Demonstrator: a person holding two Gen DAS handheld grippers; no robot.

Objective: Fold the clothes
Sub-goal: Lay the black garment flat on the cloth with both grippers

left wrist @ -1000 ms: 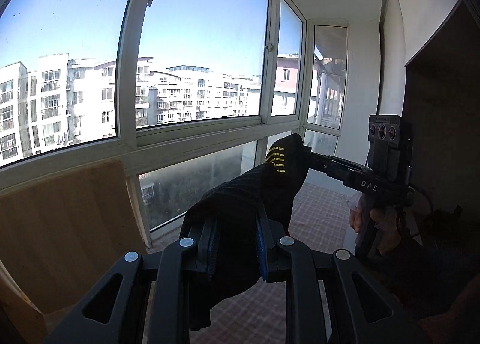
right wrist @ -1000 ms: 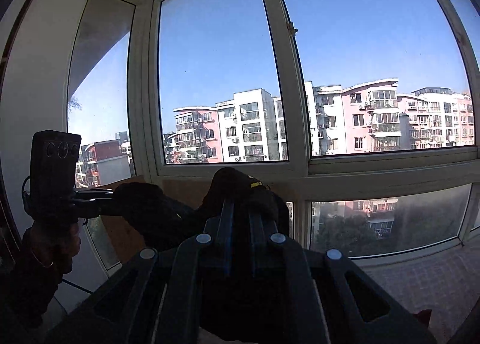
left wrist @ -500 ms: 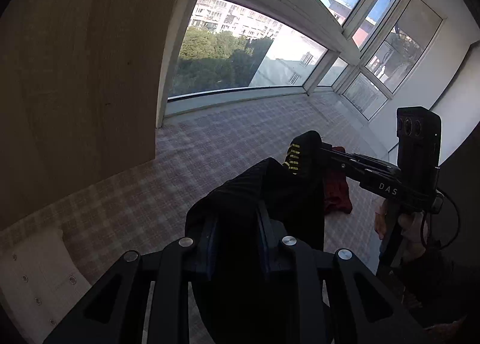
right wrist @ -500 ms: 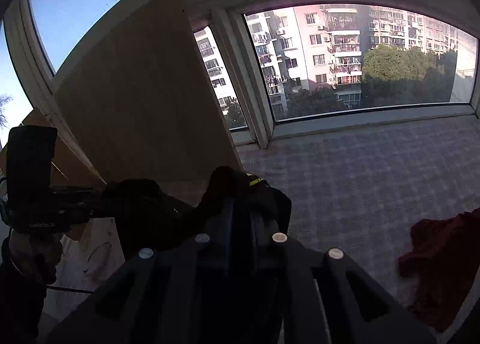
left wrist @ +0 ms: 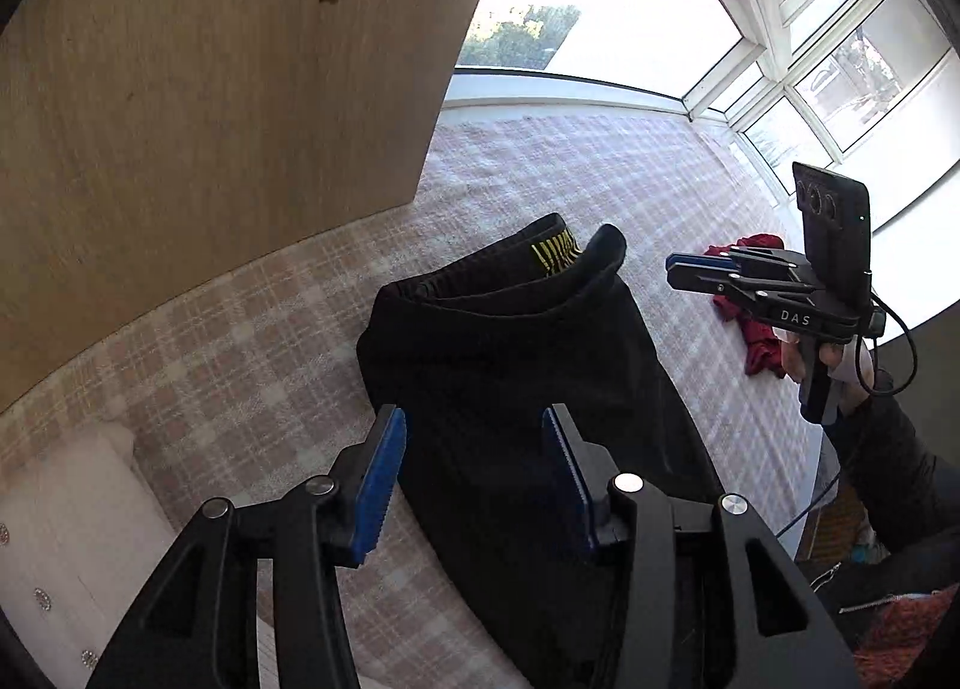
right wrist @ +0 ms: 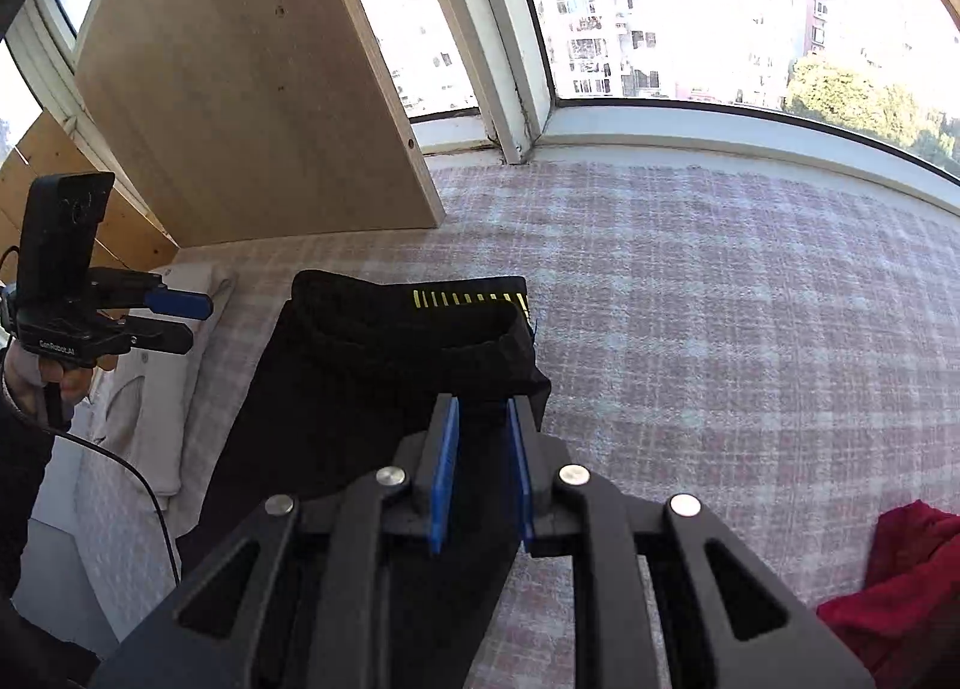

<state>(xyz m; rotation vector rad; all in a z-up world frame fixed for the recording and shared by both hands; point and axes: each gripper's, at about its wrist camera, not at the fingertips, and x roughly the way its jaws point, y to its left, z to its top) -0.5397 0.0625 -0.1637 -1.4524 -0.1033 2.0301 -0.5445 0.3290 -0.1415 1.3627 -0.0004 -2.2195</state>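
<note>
Two tongs just opening, left tongs (left wrist: pixel 474 467) and right tongs (right wrist: pixel 483 464) parted above black trousers (left wrist: pixel 516 365).

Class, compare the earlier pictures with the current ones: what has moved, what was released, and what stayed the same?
Both tongs swung down from window height toward the checked surface. The black trousers, earlier held up between them, now lie spread on it. The left tongs have just been opening and no longer grip the cloth; the right tongs have just been opening too, standing narrowly apart at the waistband corner. The red garment stayed put.
</note>
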